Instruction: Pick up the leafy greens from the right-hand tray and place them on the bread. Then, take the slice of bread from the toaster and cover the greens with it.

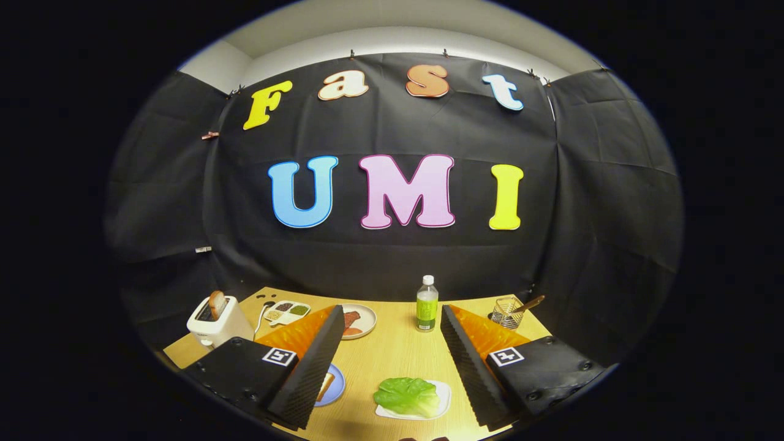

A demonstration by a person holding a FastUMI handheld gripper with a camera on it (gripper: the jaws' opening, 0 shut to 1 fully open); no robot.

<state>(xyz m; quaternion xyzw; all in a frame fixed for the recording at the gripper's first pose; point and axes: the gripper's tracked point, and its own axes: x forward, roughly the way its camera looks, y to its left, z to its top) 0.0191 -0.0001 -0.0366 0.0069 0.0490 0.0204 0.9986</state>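
My gripper [389, 343] is open, its two fingers spread wide above the wooden table [392, 355] with nothing between them. The leafy greens [407, 396] lie on a small white tray [442, 398] between the fingers, low and closer to the right one. A blue plate [335, 386] with a slice of bread [324, 386] peeks out from behind the left finger, mostly hidden. The white toaster [217, 321] stands far left beyond the left finger, with a bread slice [216, 302] sticking up from its slot.
A divided dish of condiments [286, 311] and a plate with meat [361, 318] sit behind the left finger. A green-labelled bottle [427, 304] stands mid-table ahead. A wire basket [507, 311] with a utensil is at the back right.
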